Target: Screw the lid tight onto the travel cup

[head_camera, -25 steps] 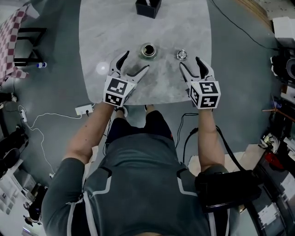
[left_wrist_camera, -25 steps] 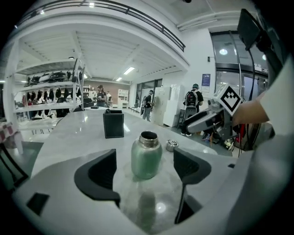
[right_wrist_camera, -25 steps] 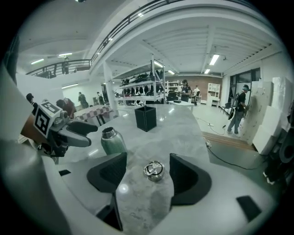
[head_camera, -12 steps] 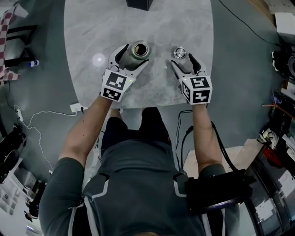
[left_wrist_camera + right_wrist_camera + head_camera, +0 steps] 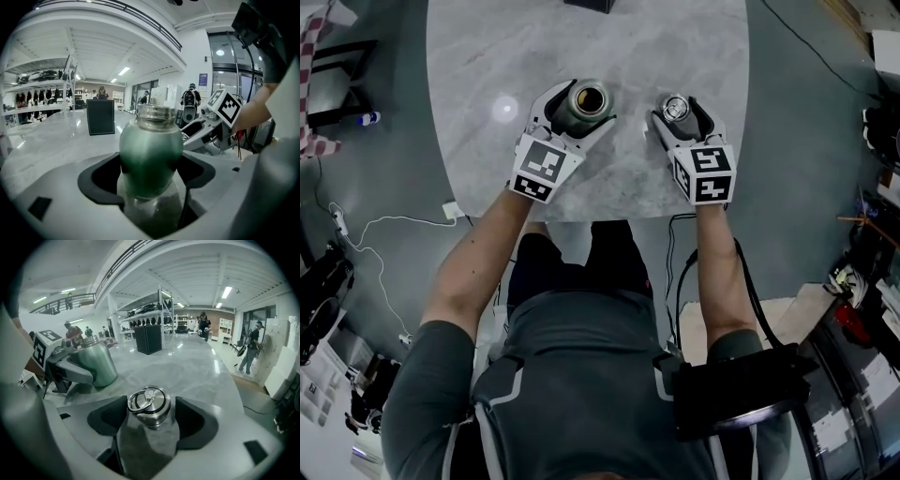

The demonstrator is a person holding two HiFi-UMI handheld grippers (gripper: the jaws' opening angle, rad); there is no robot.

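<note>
The green metal travel cup (image 5: 586,99) stands upright and uncapped on the grey marble table (image 5: 628,56). My left gripper (image 5: 587,103) is open around it. In the left gripper view the cup (image 5: 150,154) fills the space between the black pads, which lie close to its sides. The steel lid (image 5: 675,107), with a ring handle on top, rests on the table to the right. My right gripper (image 5: 677,109) straddles it. Its jaws have just been opening wider, and the lid (image 5: 149,406) sits between them with a gap on each side.
A black box (image 5: 589,4) stands at the far edge of the table, behind the cup. The near table edge runs just under both marker cubes. A power strip (image 5: 452,210) and white cable lie on the floor to the left.
Both grippers have gone forward and down. They were short of the cup and lid a second ago; now the left one surrounds the cup and the right one surrounds the lid.
</note>
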